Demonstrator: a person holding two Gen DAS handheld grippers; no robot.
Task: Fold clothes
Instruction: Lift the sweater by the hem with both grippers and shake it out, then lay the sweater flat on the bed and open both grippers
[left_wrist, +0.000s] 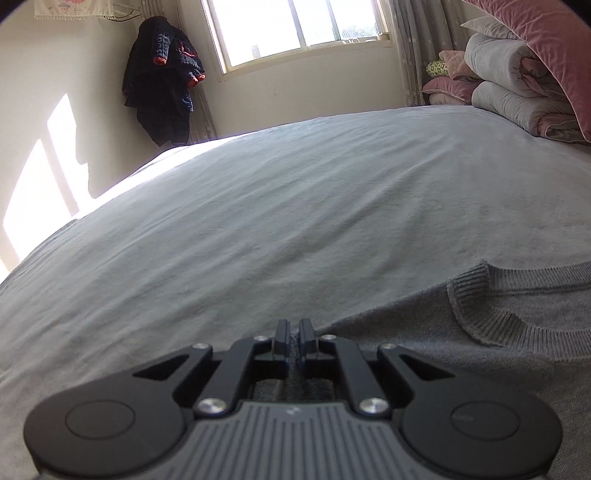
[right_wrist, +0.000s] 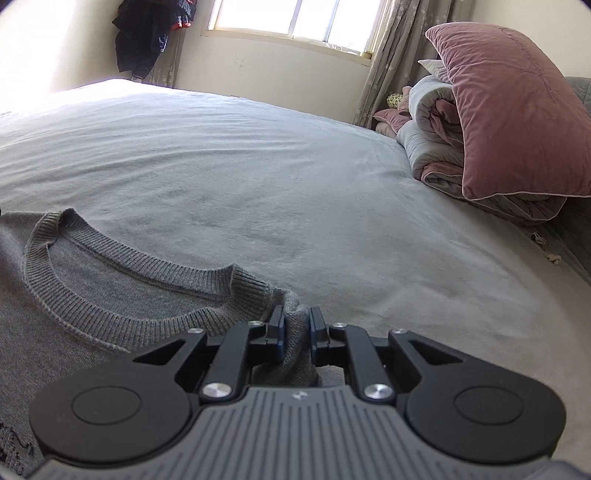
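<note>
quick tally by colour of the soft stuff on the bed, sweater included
grey: 2, the sweater and the rolled quilt
pink: 2, the big pillow and a smaller cushion behind the quilt
total: 4, not counting small items half hidden by the curtain

Bed sheet (left_wrist: 258, 206), pale grey, lightly creased, sunlit at its far edge. Pink pillow (right_wrist: 517, 122) leans on rolled grey quilt (right_wrist: 432, 147) at the right. Window (left_wrist: 295, 29) on far wall, curtain (right_wrist: 384, 55) beside it. Dark jacket (left_wrist: 162, 85) hangs in corner.
</note>
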